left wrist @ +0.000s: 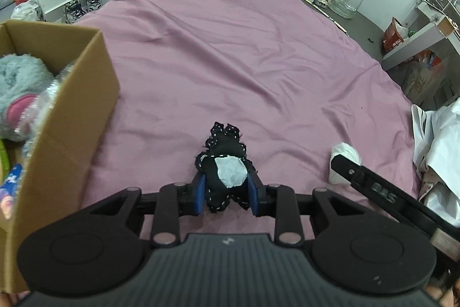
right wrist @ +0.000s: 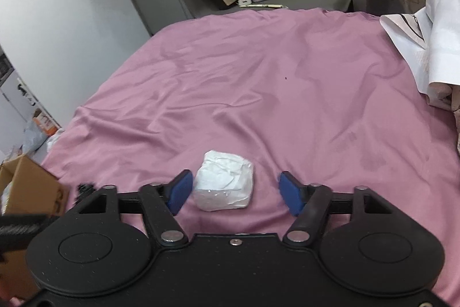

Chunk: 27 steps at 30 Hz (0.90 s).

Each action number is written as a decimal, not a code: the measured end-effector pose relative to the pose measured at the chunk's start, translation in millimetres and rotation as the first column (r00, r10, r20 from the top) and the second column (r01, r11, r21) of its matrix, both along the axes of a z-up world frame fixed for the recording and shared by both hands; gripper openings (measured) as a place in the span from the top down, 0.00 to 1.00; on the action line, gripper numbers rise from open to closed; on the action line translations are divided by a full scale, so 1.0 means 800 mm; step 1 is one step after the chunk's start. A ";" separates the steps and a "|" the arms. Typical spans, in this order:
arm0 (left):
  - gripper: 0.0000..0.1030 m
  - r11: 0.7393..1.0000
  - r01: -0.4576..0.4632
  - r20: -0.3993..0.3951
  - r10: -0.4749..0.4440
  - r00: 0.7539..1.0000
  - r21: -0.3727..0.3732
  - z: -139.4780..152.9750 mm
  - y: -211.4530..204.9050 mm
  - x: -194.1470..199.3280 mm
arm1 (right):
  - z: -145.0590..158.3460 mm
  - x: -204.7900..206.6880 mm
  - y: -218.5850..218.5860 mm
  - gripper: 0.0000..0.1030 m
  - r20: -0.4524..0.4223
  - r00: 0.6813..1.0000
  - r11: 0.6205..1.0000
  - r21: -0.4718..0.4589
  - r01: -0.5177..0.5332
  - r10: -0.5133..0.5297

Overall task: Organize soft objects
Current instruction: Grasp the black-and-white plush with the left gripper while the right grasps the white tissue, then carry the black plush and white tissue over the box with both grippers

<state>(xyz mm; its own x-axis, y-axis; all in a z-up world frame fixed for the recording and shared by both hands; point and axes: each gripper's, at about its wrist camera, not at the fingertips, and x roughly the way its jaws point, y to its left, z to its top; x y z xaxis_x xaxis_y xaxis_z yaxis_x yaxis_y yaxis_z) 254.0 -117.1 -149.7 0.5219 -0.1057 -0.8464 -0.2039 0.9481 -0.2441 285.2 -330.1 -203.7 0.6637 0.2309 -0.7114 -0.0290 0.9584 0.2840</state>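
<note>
While the left gripper (left wrist: 227, 186) clamps a black stitched fabric toy (left wrist: 225, 163), the right gripper (right wrist: 234, 190) stands open astride a white wrapped packet (right wrist: 224, 183), which touches its left pad and lies crosswise on the pink bedsheet (right wrist: 258, 82). A cardboard box (left wrist: 72, 111) sits left.

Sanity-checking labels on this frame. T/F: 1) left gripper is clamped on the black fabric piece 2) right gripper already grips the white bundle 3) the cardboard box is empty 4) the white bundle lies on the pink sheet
1) True. The left gripper has its pads pressed on the black fabric piece.
2) False. The right gripper stands open around the white bundle; a gap shows at the right pad.
3) False. The cardboard box holds a fluffy grey-blue toy.
4) True. It rests on the pink sheet.
</note>
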 end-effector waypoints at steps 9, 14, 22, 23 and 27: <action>0.72 1.000 0.024 0.014 -0.024 1.000 0.005 0.027 0.019 -0.014 | 0.017 -0.029 0.008 0.68 -0.032 0.999 0.999 -0.039 0.001 -0.003; 0.72 0.999 0.037 0.038 -0.036 0.999 -0.022 0.049 0.028 -0.024 | 0.036 -0.046 0.006 0.68 -0.066 0.998 1.000 -0.024 0.013 -0.014; 0.72 0.997 0.071 0.079 -0.068 0.995 -0.032 0.087 0.042 -0.049 | 0.082 -0.071 0.026 0.68 -0.052 0.998 0.999 -0.024 -0.024 0.023; 0.72 0.997 0.076 0.086 -0.073 0.994 -0.032 0.093 0.044 -0.052 | 0.090 -0.075 0.031 0.68 -0.046 0.998 0.999 -0.026 -0.032 0.031; 0.72 0.995 0.092 0.107 -0.088 0.990 -0.032 0.113 0.055 -0.064 | 0.118 -0.088 0.044 0.68 -0.026 0.998 0.998 -0.040 -0.049 0.048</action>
<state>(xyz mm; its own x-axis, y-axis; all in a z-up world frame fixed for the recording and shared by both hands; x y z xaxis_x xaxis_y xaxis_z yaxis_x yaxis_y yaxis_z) 202.4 -73.1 -59.1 0.5946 -0.1863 -0.7821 -0.0899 0.9513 -0.2949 214.7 -295.0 -109.5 0.6343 0.2330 -0.7372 -0.0695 0.9668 0.2458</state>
